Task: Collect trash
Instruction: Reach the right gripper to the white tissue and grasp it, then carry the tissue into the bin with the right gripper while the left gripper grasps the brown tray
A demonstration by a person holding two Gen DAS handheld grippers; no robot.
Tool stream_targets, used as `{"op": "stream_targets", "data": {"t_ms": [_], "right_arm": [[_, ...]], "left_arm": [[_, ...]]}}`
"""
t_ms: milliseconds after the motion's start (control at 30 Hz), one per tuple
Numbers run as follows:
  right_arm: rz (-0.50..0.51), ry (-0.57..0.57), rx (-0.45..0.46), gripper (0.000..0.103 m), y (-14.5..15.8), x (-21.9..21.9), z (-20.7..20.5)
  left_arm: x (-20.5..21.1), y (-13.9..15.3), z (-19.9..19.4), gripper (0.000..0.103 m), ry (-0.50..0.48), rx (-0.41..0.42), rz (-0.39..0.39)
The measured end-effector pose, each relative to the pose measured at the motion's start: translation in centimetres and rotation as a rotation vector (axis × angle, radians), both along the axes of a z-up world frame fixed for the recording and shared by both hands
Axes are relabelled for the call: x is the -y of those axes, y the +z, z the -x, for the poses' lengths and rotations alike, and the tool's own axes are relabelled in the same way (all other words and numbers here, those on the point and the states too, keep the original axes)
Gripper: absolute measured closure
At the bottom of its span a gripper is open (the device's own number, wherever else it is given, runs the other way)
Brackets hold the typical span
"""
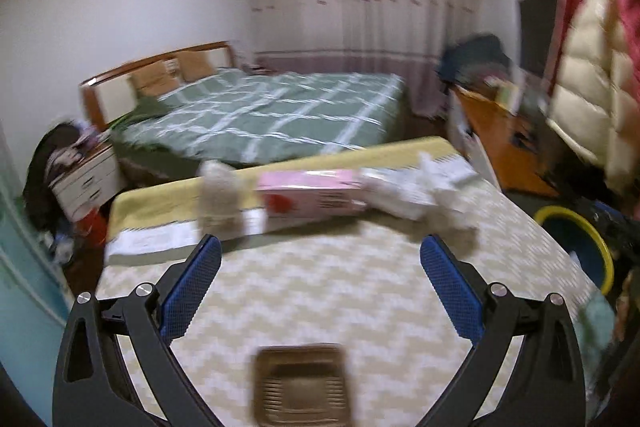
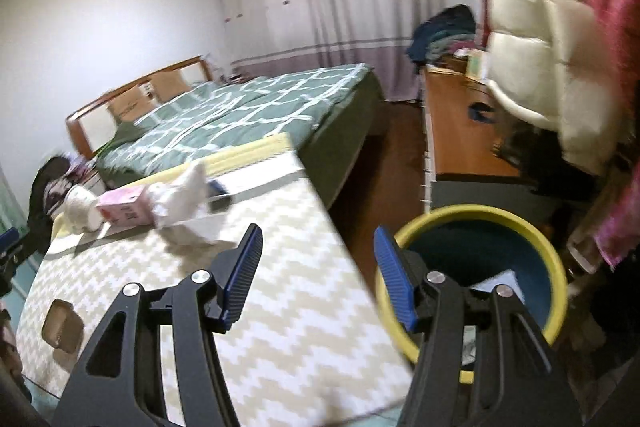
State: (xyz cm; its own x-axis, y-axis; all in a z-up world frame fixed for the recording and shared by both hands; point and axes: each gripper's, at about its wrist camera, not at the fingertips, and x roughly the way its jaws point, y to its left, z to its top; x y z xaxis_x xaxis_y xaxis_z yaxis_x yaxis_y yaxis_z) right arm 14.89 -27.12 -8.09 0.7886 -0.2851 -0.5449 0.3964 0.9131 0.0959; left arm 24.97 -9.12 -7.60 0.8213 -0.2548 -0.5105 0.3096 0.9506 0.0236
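On a table with a beige zigzag cloth (image 1: 340,291) lie a pink carton (image 1: 312,197), crumpled white paper (image 1: 432,187), a whitish bottle (image 1: 220,199) and a brown plastic tray (image 1: 300,385). My left gripper (image 1: 320,259) is open and empty above the cloth, with the tray just below it. My right gripper (image 2: 318,259) is open and empty over the table's right edge, beside a blue bin with a yellow rim (image 2: 476,251). The carton (image 2: 126,209), paper (image 2: 180,199) and tray (image 2: 62,325) also show in the right wrist view.
A bed with a green checked cover (image 1: 272,115) stands behind the table. An orange desk (image 2: 460,131) with piled clothes is at the right, and a cream padded jacket (image 2: 540,47) hangs over it. A nightstand (image 1: 86,179) is at the left.
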Motion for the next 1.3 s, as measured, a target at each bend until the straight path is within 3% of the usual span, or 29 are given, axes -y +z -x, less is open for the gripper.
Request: {"op": "stream_targets", "data": {"t_ms": [167,267,467,700,767,833,900,1300], "right_arm": [[0.008,0.150,-0.025,0.047,0.8,-4.0,-4.4],[0.003,0.220,-0.057,0.047,1.0,-5.8,-7.3],[-0.029,0.288,-0.148,0.052,-0.3,-7.6,-13.3],[-0.026,0.228,-0.215,0.062,-2.7,-7.1,-17.7],[-0.045,0.217,-0.229,0.069,-3.5,-6.5,-18.0],[-0.062,0.220,-0.239,0.089,-4.0,-6.0,-18.2],[-0.077,0.226,-0.235,0.098,-4.2,-5.8,-18.2],[-0.114,0.260,-0.100,0.100,0.9,-4.8,-13.9]], "left_arm": [[-5.2,-0.9,-1.8,0.005,0.118,-0.016,0.134],[-6.8,-1.4,-2.3,0.005,0.167,-0.036,0.162],[-6.4,-2.0,-2.2,0.005,0.194,-0.029,0.142],[-4.7,-2.3,-1.9,0.005,0.181,-0.011,0.090],[-4.5,-2.3,-1.8,0.005,0.179,-0.006,0.081],[-4.4,-2.3,-1.8,0.005,0.180,-0.007,0.080],[-4.4,-2.5,-1.8,0.005,0.179,-0.011,0.081],[-4.2,-2.6,-1.6,0.005,0.184,-0.013,0.071]]}}
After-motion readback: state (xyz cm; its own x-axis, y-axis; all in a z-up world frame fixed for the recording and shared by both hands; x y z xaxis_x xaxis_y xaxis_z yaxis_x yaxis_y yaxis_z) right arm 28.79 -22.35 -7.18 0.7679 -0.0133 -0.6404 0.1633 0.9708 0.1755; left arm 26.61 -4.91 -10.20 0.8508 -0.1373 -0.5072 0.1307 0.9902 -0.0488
